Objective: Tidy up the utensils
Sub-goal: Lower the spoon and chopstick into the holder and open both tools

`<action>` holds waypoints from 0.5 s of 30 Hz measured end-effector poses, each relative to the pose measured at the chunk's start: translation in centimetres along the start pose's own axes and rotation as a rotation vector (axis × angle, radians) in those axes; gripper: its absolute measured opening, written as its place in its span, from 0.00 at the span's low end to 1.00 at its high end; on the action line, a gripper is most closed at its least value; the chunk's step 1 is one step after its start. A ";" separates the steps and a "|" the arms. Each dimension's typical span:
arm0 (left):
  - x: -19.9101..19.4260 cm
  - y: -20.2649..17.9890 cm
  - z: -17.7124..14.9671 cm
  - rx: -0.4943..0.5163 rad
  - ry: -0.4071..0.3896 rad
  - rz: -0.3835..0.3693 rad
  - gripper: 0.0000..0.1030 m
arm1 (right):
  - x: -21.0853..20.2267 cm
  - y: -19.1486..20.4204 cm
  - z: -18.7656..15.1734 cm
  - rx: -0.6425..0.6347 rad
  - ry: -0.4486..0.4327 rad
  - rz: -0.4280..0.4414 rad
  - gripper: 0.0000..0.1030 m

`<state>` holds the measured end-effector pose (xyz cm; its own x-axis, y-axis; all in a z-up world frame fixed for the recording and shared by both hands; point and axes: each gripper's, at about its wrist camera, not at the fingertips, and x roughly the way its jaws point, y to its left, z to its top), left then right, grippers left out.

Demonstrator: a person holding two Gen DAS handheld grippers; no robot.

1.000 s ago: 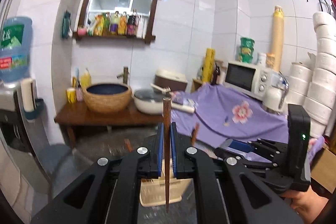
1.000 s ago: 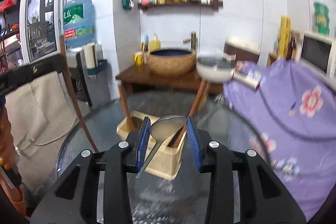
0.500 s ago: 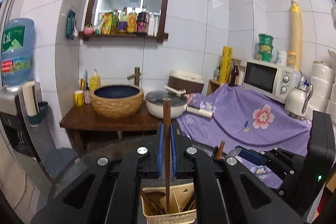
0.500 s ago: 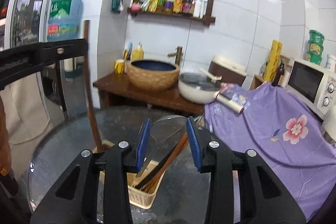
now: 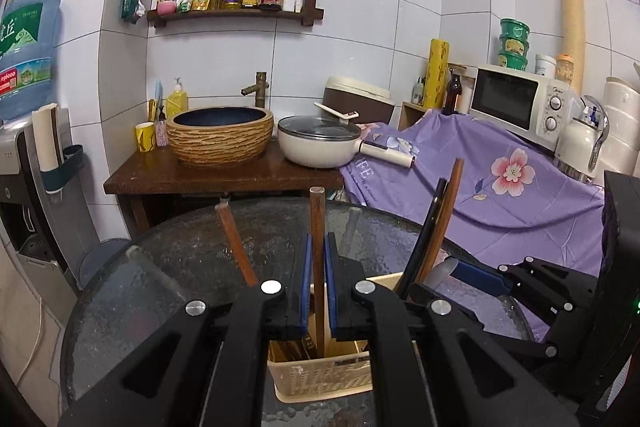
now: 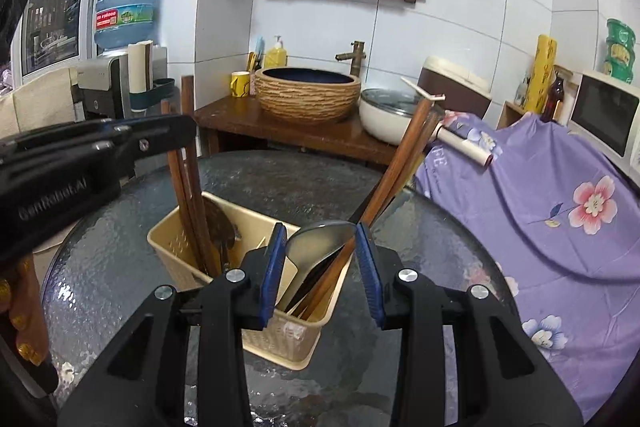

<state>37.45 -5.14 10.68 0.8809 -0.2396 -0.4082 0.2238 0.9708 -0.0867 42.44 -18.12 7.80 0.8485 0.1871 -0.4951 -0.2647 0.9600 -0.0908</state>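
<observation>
Wooden stick (image 5: 318, 259) – steel spoon (image 6: 320, 247) – gripped

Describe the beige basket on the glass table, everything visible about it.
The basket is a beige plastic box with perforated, woven-look walls and an inner divider. It stands upright on the round glass table. Wooden-handled utensils lean out of it. The left gripper holds a wooden handle that reaches down into it.
</observation>
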 end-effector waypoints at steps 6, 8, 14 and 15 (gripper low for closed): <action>-0.2 0.1 -0.4 0.016 -0.007 0.006 0.07 | 0.9 0.0 -1.3 0.019 0.021 0.014 0.35; -0.2 0.2 -0.4 0.013 -0.003 -0.001 0.07 | 0.9 -0.1 -1.4 0.028 0.011 0.017 0.35; -1.5 0.0 -0.2 0.022 -0.032 -0.010 0.35 | 0.0 -0.4 -1.7 0.045 -0.022 0.029 0.53; -2.2 0.2 -0.2 0.011 -0.046 -0.011 0.39 | -0.4 -0.4 -1.8 0.048 -0.032 0.030 0.54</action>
<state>35.44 -4.41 11.36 0.8966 -0.2507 -0.3651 0.2377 0.9680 -0.0810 41.40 -18.98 6.51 0.8546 0.2218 -0.4695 -0.2689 0.9625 -0.0348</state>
